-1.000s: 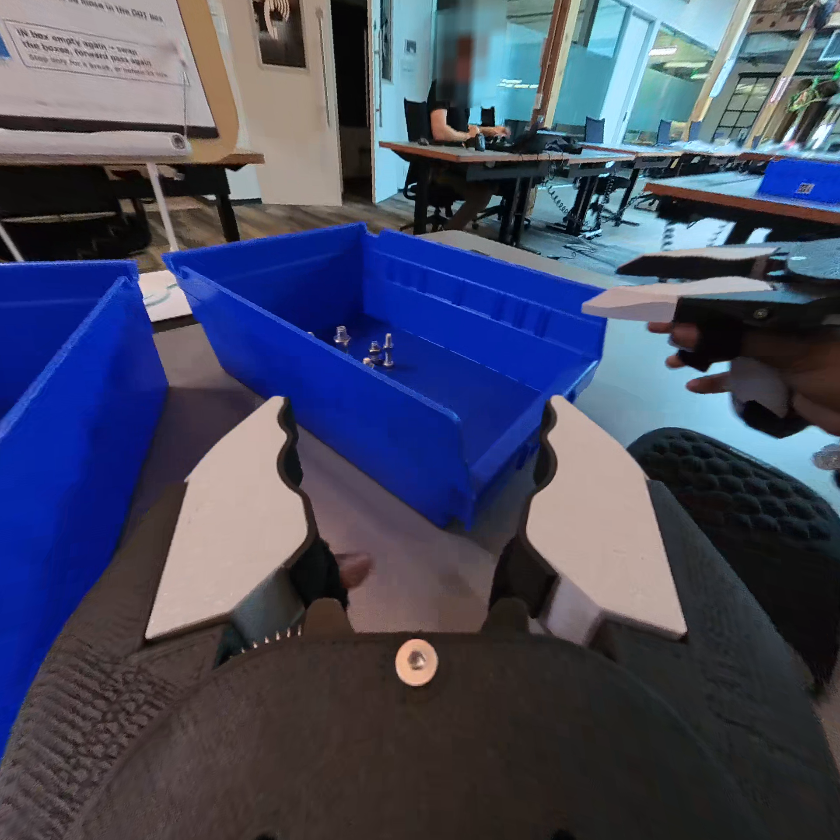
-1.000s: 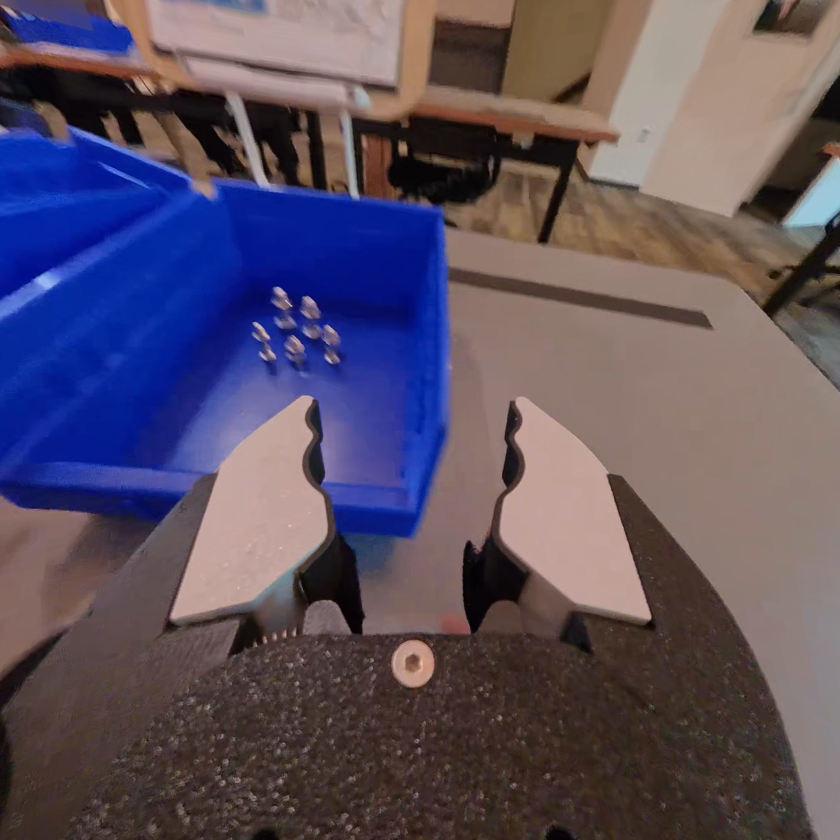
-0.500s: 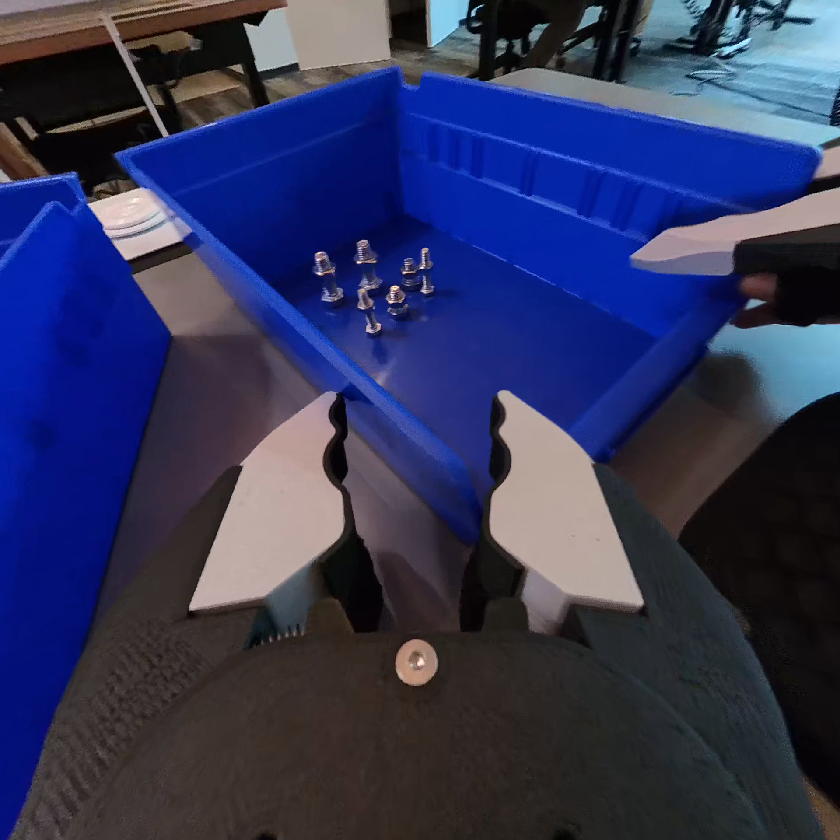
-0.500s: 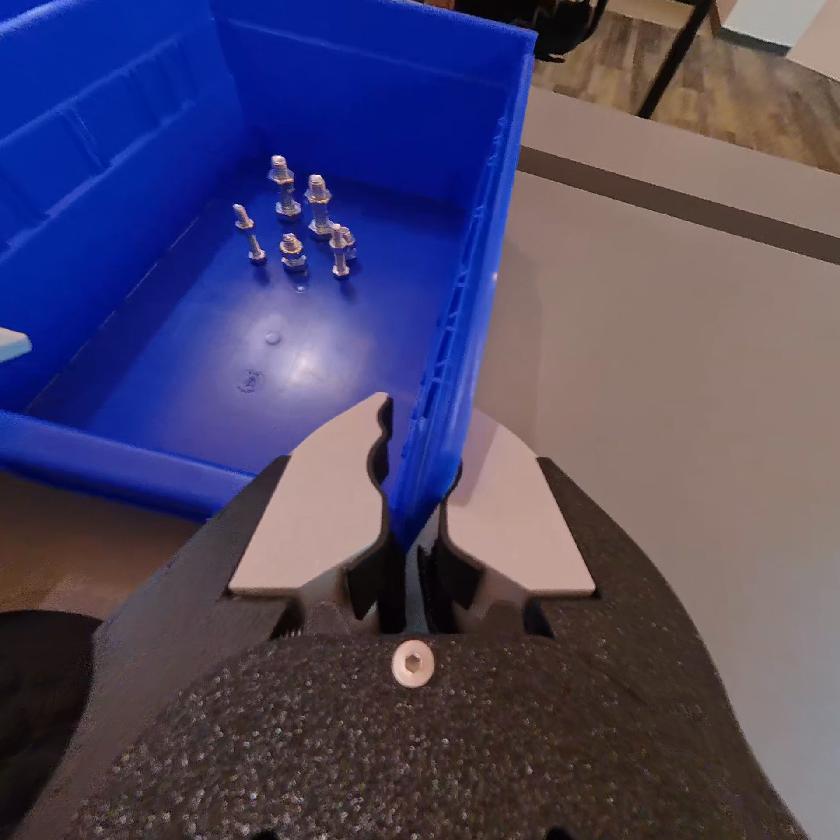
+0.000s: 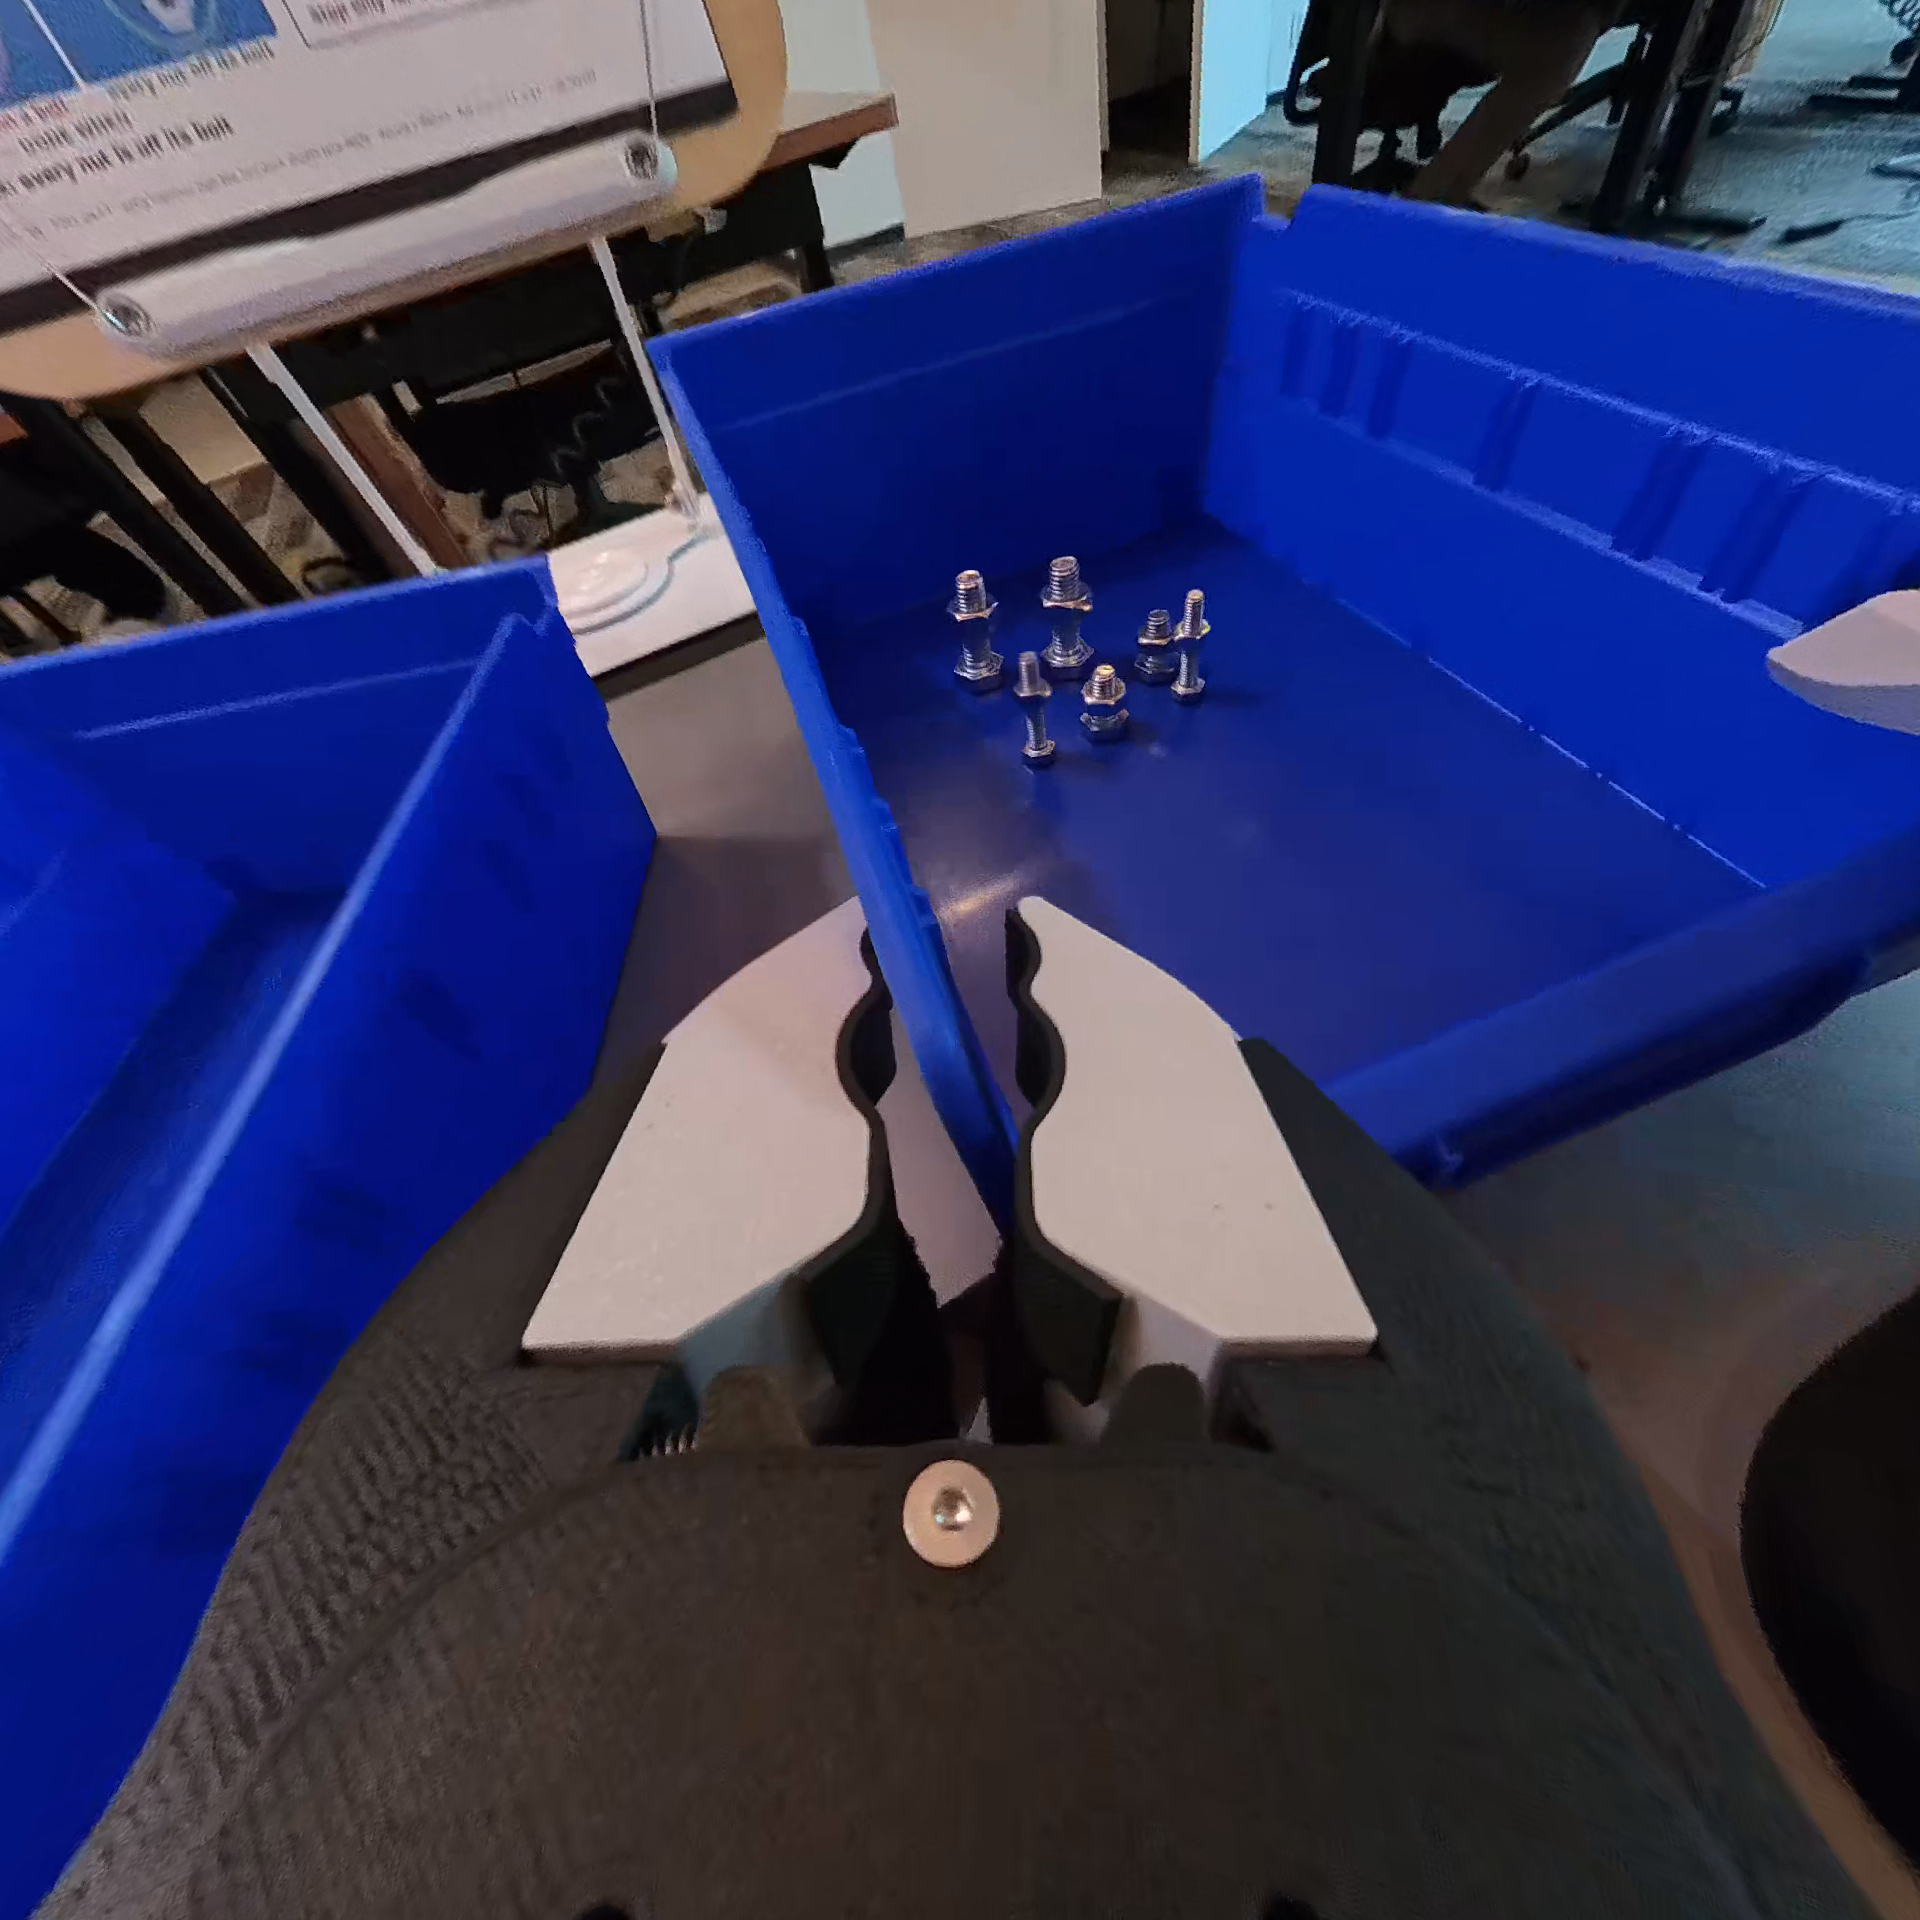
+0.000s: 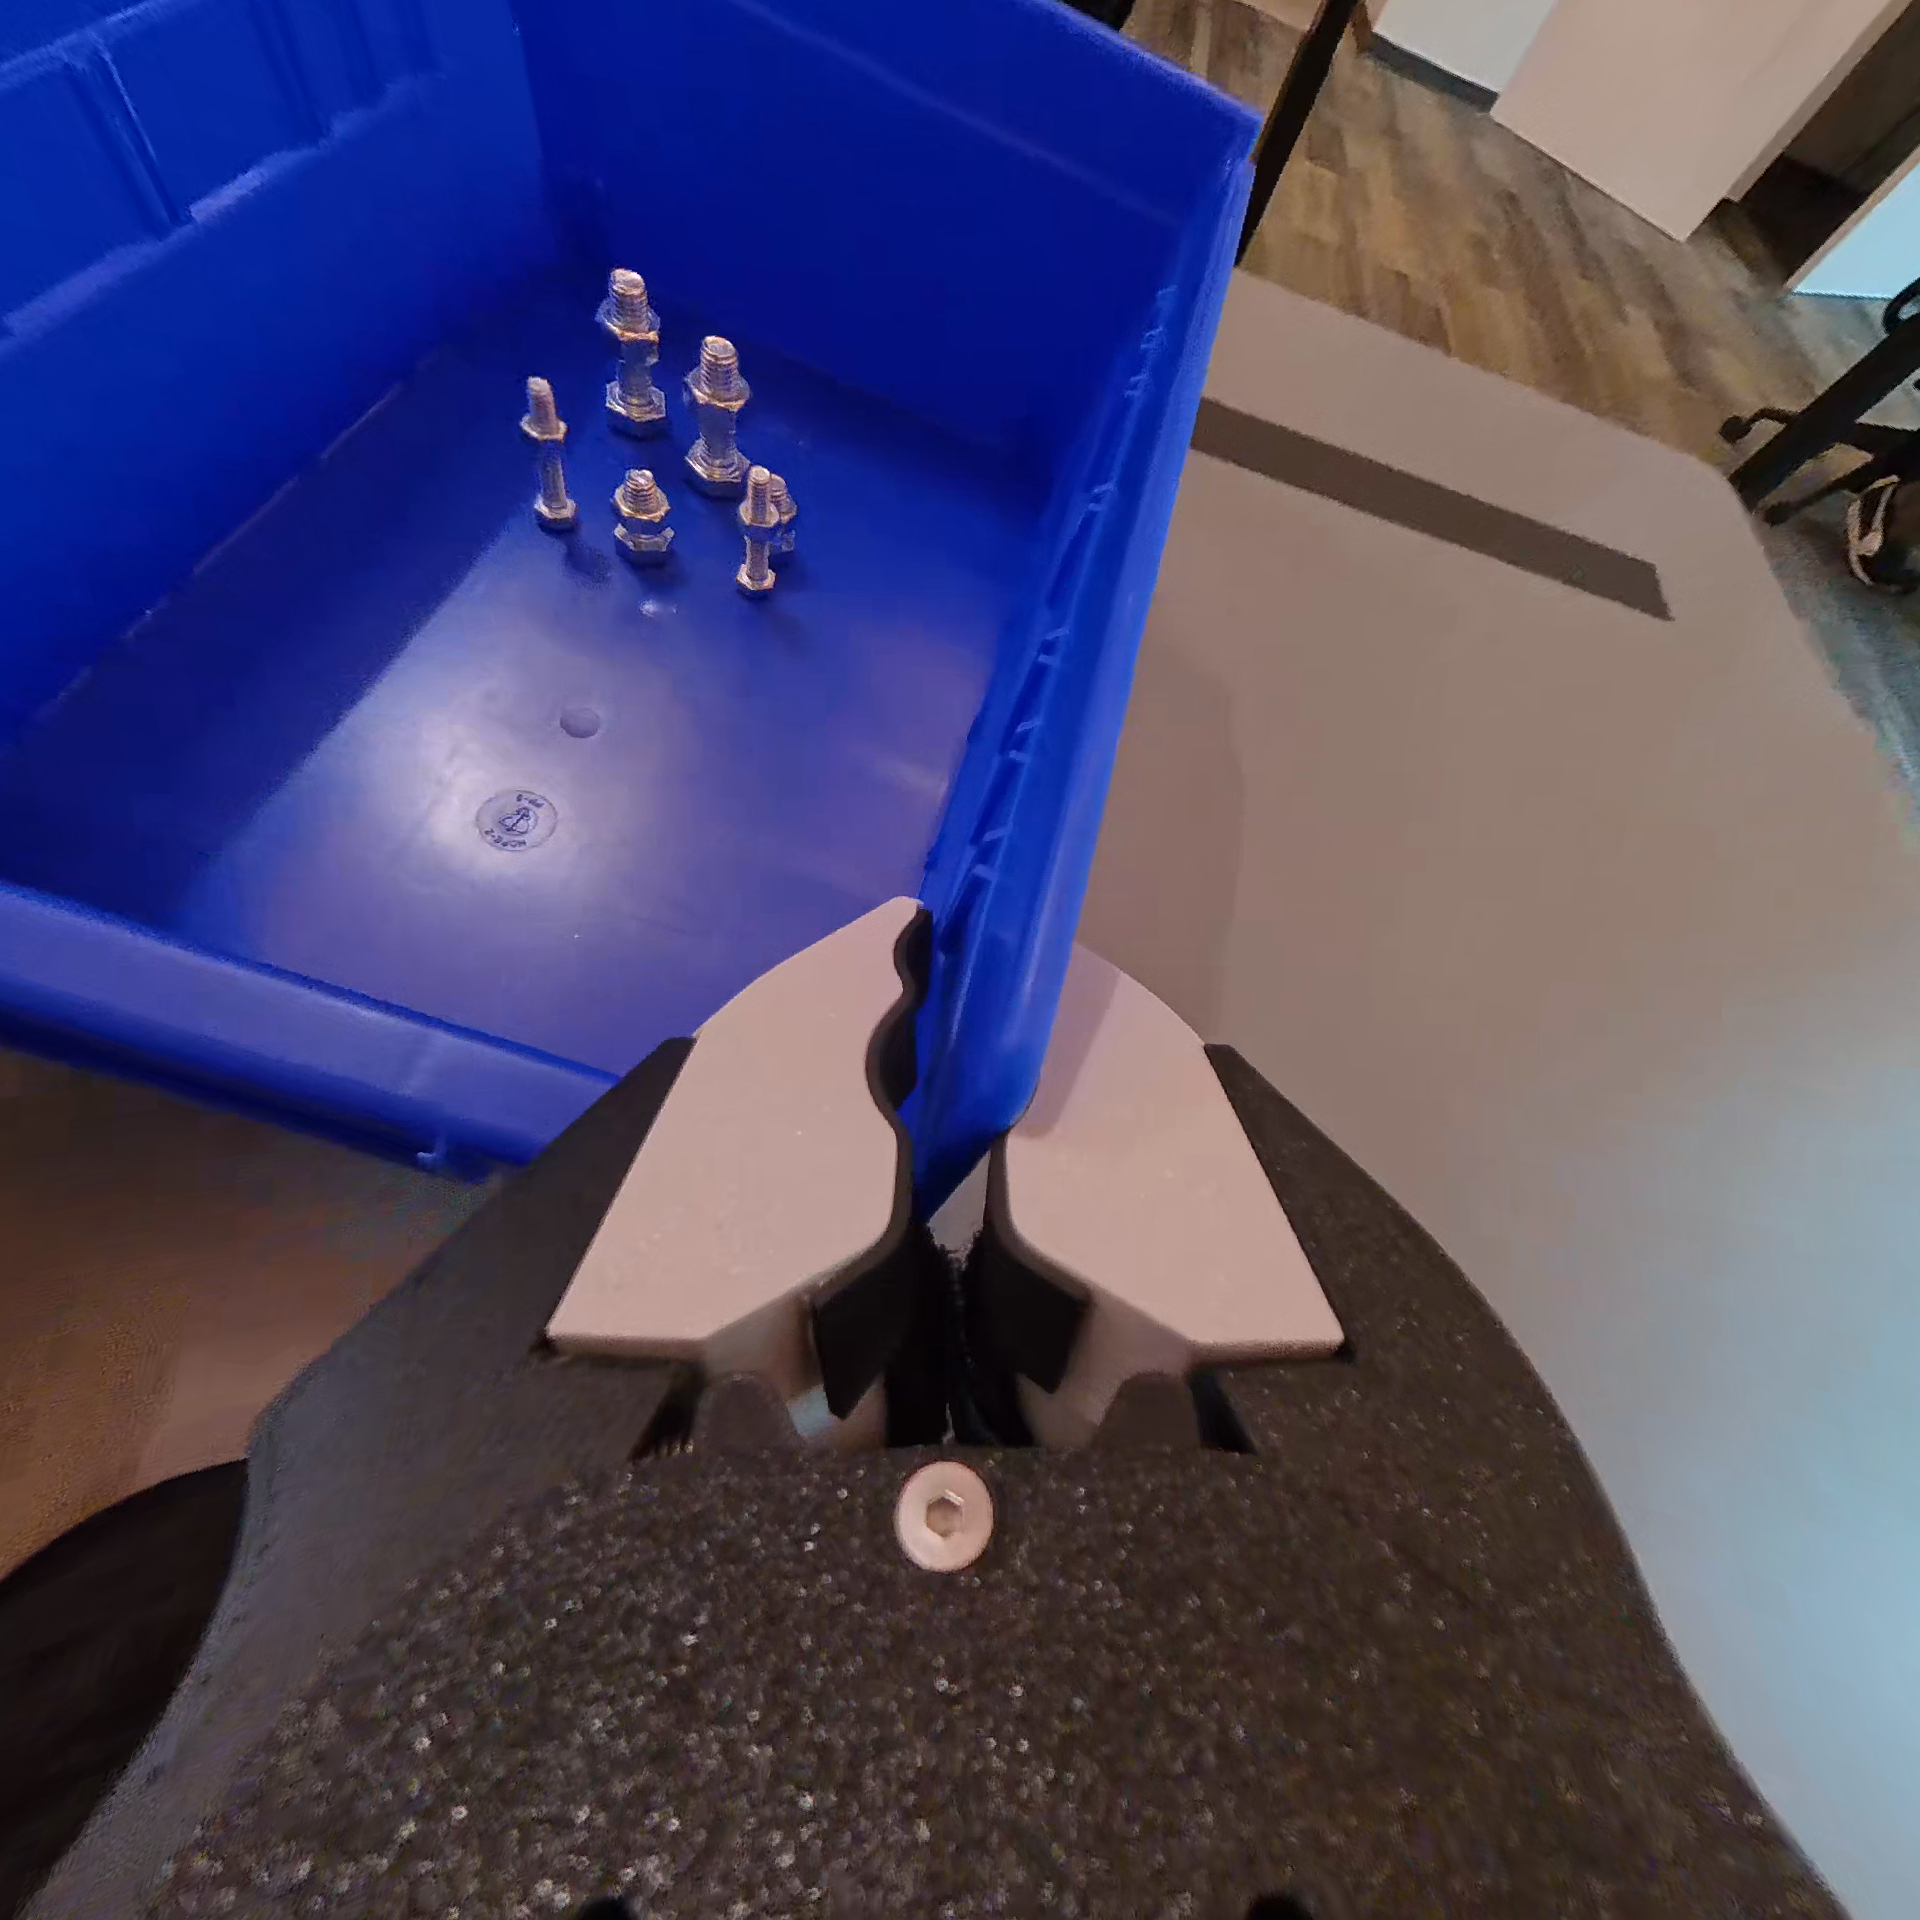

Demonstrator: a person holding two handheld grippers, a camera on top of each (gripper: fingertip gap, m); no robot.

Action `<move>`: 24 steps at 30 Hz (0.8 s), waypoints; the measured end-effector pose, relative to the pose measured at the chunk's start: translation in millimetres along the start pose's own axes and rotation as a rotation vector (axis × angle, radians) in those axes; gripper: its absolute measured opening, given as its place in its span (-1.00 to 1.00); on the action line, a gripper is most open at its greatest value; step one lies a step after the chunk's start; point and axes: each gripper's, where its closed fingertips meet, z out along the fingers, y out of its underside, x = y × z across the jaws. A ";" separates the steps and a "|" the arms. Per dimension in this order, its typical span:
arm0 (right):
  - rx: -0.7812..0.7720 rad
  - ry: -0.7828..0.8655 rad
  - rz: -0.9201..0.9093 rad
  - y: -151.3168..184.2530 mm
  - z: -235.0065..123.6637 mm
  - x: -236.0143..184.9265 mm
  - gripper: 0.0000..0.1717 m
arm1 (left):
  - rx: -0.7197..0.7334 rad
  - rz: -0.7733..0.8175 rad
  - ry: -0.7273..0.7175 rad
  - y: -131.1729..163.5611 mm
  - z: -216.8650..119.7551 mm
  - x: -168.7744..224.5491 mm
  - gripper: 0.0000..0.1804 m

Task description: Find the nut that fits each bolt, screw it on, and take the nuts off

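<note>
The bolts (image 5: 1075, 649) stand upright with nuts on them, clustered on the floor of the right-hand blue bin (image 5: 1455, 582) toward its far wall. My right tongs (image 6: 971, 1023) are clamped on that bin's right wall; my left tongs (image 5: 940, 997) straddle its left wall, the left pad against it, a sliver of gap at the right tip. A second blue bin (image 5: 312, 935) sits beside it on the grey surface (image 6: 1507, 935).

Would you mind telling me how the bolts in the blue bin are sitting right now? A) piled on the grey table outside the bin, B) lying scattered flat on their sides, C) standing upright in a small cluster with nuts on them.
C: the bolts stand upright, clustered on the floor of the blue bin, nuts threaded on their shanks.
</note>
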 end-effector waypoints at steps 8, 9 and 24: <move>-0.049 0.022 -0.037 -57.2 -24.0 3.4 -0.92 | -0.006 -0.046 0.047 -46.3 -11.5 -23.9 -0.79; -0.044 0.025 -0.042 -65.7 -26.4 1.9 -0.92 | 0.001 -0.048 0.044 -52.3 -14.0 -29.3 -0.79; 0.052 -0.124 -0.102 -179.1 -31.5 -101.3 -0.91 | 0.005 -0.033 -0.137 -89.6 -85.5 -160.7 -0.78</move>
